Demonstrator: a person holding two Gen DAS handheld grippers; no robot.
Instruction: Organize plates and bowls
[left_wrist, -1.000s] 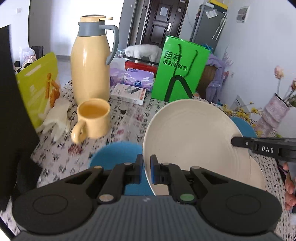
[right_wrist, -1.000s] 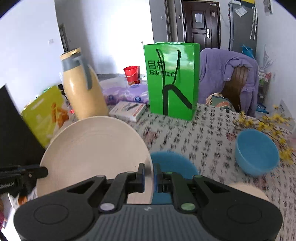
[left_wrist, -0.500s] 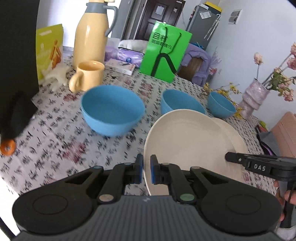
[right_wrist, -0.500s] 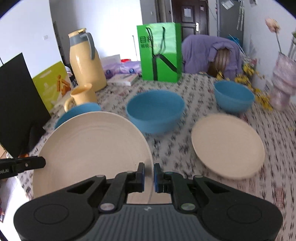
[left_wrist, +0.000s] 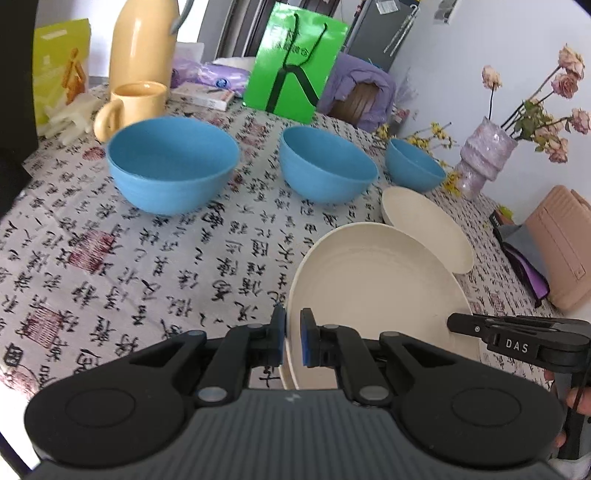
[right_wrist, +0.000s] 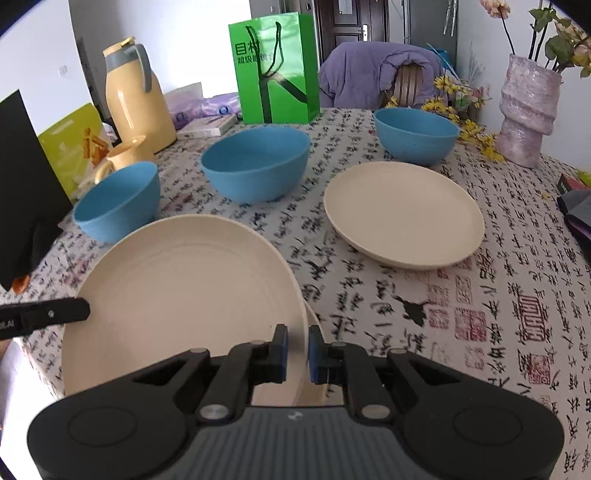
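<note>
Both grippers, left (left_wrist: 292, 334) and right (right_wrist: 297, 349), are clamping opposite rims of one cream plate (right_wrist: 184, 291) (tilted) above the tabletop (left_wrist: 147, 258), near three blue bowls (left_wrist: 171, 164).

Bright even daylight, soft shadows, fisheye-bent edges, slight motion blur

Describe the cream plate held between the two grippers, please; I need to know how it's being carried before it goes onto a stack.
The held plate is round, cream, matte plastic-looking, with faint concentric rings inside and a shallow raised rim. It is empty and tilted. The left gripper and right gripper each pinch opposite edges of its rim. It hangs near the front of the patterned tablecloth, beside a second cream plate lying flat. Whether its lower edge touches the cloth cannot be told.
</note>
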